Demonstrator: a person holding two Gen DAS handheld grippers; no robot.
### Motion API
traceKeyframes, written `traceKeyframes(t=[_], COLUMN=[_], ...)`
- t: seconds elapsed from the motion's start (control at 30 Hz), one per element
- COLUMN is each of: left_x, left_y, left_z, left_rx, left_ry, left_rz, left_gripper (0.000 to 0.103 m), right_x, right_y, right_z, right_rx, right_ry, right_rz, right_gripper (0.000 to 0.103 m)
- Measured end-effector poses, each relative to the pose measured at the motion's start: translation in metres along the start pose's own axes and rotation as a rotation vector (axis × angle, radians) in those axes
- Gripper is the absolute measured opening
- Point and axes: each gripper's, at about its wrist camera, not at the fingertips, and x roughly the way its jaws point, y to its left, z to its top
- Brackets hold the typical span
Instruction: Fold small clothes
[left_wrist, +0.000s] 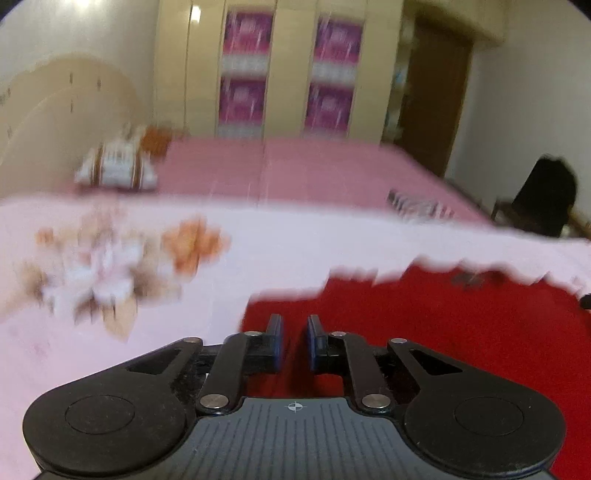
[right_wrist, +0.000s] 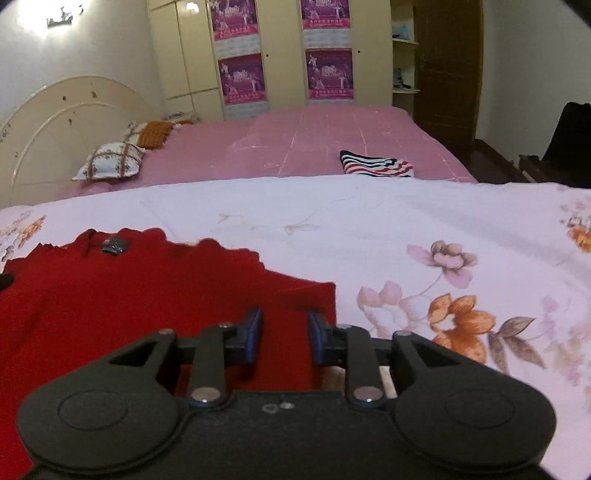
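Left wrist view: heavily motion-blurred. The left gripper (left_wrist: 294, 341) hangs low over a red garment (left_wrist: 424, 332), its jaws parted by a narrow gap with nothing between them. The garment lies spread on a white floral bedsheet (left_wrist: 258, 243), its far edge ragged in outline against the sheet. A small dark item (left_wrist: 467, 279) sits near that far edge; what it is cannot be told here. Beyond the sheet lie a pink bedcover (left_wrist: 314, 166) and a patterned pillow (left_wrist: 118, 168).

Right wrist view: sharp. The right gripper (right_wrist: 285, 338) is poised above the near right part of the red garment (right_wrist: 129, 295), pointing forward and tilted slightly down, jaws spread wider than the left pair and empty. The garment's right edge (right_wrist: 334, 310) runs just right of the gripper. The dark item (right_wrist: 115, 244), possibly a tag or trim, rests near the far edge. A folded striped garment (right_wrist: 376, 164) lies well apart on the pink bedcover (right_wrist: 295, 147).

Handling judgement: the red garment appears soft, light and limp, likely knitted; it will drape and sag when lifted and should not slip from the pads. The soundest hold is a pinch at an edge or corner, one gripper to each side, so the fold line stays straight. The soft bed beneath may let the fingers gather the sheet along with the cloth
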Motion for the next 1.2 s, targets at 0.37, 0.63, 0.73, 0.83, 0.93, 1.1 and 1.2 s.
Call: traceKeyframes(t=[0.37,0.63,0.73,0.83,0.93,1.1,1.2], left_x=[0.032,0.011,-0.018,-0.023,-0.025,-0.042,-0.056], left_y=[-0.099,-0.032,-0.058,-0.094,-0.114,-0.072,-0.038], left_z=[-0.015,-0.019,-0.014,-0.028,-0.045,-0.061,-0.067], left_rx=[0.135,0.122,0.126,0.136,0.143,0.119,0.098], left_ry=[0.09,0.062,-0.018,0.02,0.056,0.039,0.025], left_rz=[-0.183,-0.046,-0.1,-0.163,-0.178,-0.123,-0.118], left_gripper=[0.045,0.044,0.044,0.044,0.044,0.044,0.043], right_x=[0.024,0.003,-0.02,-0.036,-0.032,-0.034,-0.035], right_y=[0.109,0.011,0.029,0.066,0.115,0.127,0.089], right_z=[0.005,-0.009,0.005,0.001,-0.026,-0.054,-0.056], right_rx=[-0.163,-0.047,-0.051,-0.085,-0.187,-0.277,-0.241], right_ry=[0.068,0.036,-0.035,-0.051,-0.005,-0.012,-0.022], right_rz=[0.167,0.031,0.005,0.117,0.193,0.112,0.0], right_gripper=[0.041,0.04,0.044,0.041,0.041,0.042,0.043])
